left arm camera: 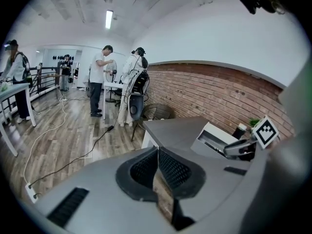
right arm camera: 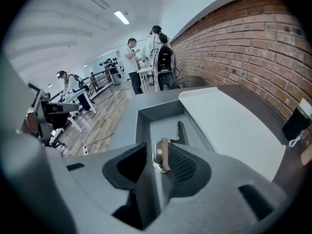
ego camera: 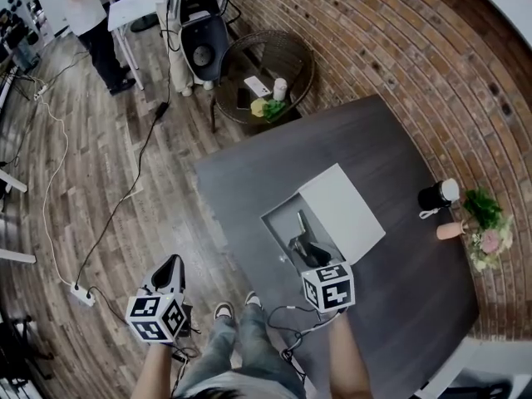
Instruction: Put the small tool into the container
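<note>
An open grey container stands on the dark table, its pale lid flipped back to the right. In the right gripper view the small tool, metal with a brown grip and a dark handle, lies down in the container against my right gripper's right pad. The left pad stands apart from it, so the jaws are open. In the head view that gripper reaches into the box's near end. My left gripper hangs over the floor left of the table, its jaws shut on nothing.
A black cup, a small peach bottle and a flower pot sit at the table's right edge. A round wicker table stands beyond. Cables and a power strip lie on the wooden floor; people stand at the back.
</note>
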`<act>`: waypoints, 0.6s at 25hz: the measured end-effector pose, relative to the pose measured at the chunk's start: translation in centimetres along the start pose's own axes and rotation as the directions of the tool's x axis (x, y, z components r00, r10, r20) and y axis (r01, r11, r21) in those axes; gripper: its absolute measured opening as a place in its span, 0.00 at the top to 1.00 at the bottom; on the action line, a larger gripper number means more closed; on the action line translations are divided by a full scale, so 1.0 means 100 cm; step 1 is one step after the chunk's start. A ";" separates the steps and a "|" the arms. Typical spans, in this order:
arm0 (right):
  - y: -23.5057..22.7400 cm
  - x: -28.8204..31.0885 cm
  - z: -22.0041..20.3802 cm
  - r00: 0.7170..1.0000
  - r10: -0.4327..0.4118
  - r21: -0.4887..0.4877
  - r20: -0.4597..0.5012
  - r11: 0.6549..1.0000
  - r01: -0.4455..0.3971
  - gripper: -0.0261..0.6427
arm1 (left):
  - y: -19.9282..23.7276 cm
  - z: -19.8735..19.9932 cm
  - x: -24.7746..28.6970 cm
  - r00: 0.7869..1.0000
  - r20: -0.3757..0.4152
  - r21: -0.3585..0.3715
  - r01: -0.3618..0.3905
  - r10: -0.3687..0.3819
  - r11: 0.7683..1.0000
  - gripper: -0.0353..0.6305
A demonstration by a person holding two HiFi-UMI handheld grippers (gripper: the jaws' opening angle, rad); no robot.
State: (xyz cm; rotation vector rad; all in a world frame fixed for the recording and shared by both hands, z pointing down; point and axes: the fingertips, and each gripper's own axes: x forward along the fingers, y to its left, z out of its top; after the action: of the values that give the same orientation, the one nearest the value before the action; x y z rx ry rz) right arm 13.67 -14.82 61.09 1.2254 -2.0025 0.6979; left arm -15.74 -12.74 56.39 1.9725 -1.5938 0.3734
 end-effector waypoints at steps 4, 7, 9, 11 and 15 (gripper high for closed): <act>-0.001 -0.022 0.009 0.998 -0.018 0.038 0.066 0.999 0.015 0.81 | -0.013 0.013 0.003 0.999 0.025 0.009 0.038 -0.038 0.999 0.93; -0.002 -0.044 0.015 0.993 -0.035 0.062 0.115 0.998 0.028 0.82 | -0.029 0.025 0.004 0.996 0.045 0.024 0.074 -0.075 0.997 0.93; -0.002 -0.061 0.020 0.987 -0.059 0.080 0.152 0.996 0.047 0.83 | -0.038 0.035 0.005 0.993 0.061 0.037 0.104 -0.106 0.994 0.93; -0.003 -0.081 0.026 0.976 -0.098 0.108 0.196 0.991 0.078 0.86 | -0.047 0.043 0.005 0.988 0.075 0.051 0.134 -0.137 0.990 0.93; -0.015 -0.126 0.031 0.936 -0.218 0.193 0.276 0.967 0.168 0.91 | -0.069 0.064 0.007 0.972 0.102 0.086 0.204 -0.212 0.975 0.93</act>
State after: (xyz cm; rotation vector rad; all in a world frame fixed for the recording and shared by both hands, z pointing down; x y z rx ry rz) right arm 18.29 -10.83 49.52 1.6881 -2.0518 0.6231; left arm -9.77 -16.18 49.91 2.2280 -1.4383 0.2466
